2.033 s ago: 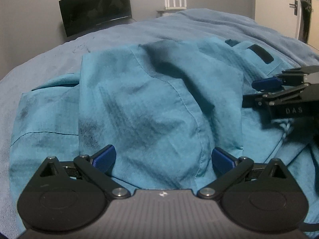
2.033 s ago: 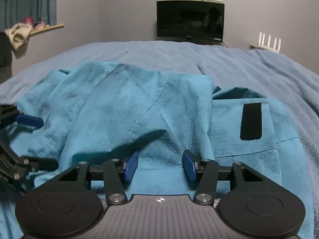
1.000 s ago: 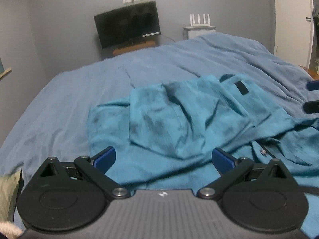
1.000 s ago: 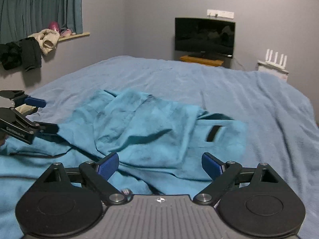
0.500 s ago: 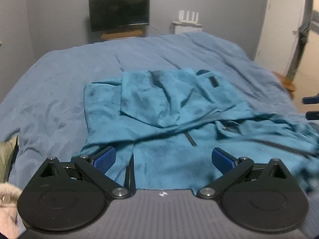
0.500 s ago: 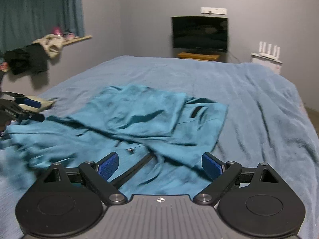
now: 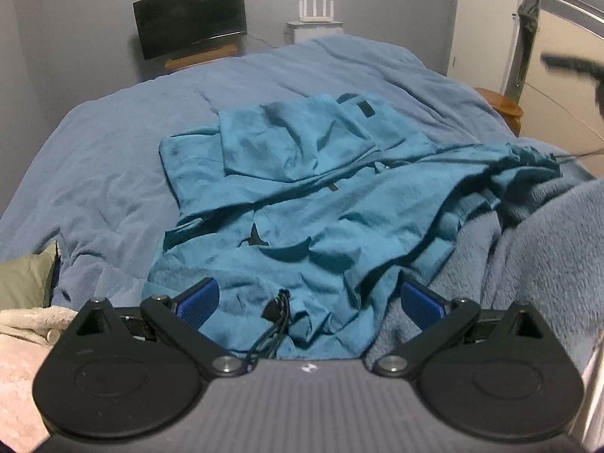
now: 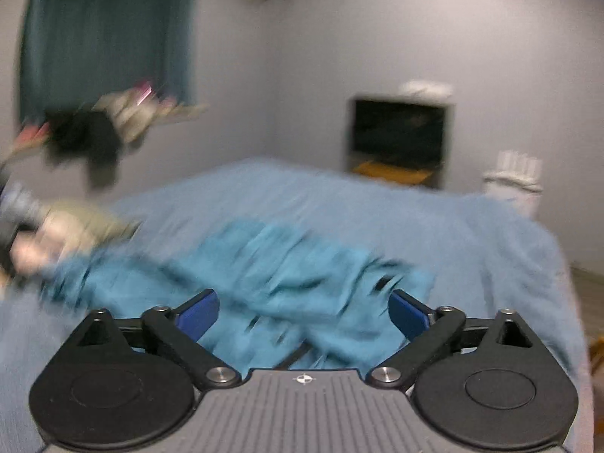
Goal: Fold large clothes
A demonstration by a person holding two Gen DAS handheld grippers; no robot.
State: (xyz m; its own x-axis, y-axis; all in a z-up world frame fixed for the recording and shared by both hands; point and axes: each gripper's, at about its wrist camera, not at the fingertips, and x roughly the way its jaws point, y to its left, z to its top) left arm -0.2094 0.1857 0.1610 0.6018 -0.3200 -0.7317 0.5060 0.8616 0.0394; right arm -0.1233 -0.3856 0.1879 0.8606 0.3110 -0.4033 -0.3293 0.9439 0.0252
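A large teal jacket (image 7: pixel 302 196) lies crumpled on the blue bed, its far part folded over, a black drawcord (image 7: pixel 277 321) at its near hem. My left gripper (image 7: pixel 307 304) is open and empty just above the near hem. In the right wrist view the picture is motion-blurred; the jacket (image 8: pixel 287 264) lies ahead and my right gripper (image 8: pixel 304 313) is open and empty above it. A dark blurred shape (image 7: pixel 566 64) at the far right of the left wrist view may be the right gripper.
The blue blanket (image 7: pixel 113 151) covers the bed and bunches up at the near right (image 7: pixel 547 245). An olive pillow (image 7: pixel 26 275) and pinkish fleece (image 7: pixel 19 358) lie at the left. A TV (image 7: pixel 190 17), a router (image 7: pixel 315 9) and a door stand beyond.
Both grippers have pulled back from the jacket toward the near bed edge. The right gripper opened after the first frame. The right view is now swinging upward and blurred.
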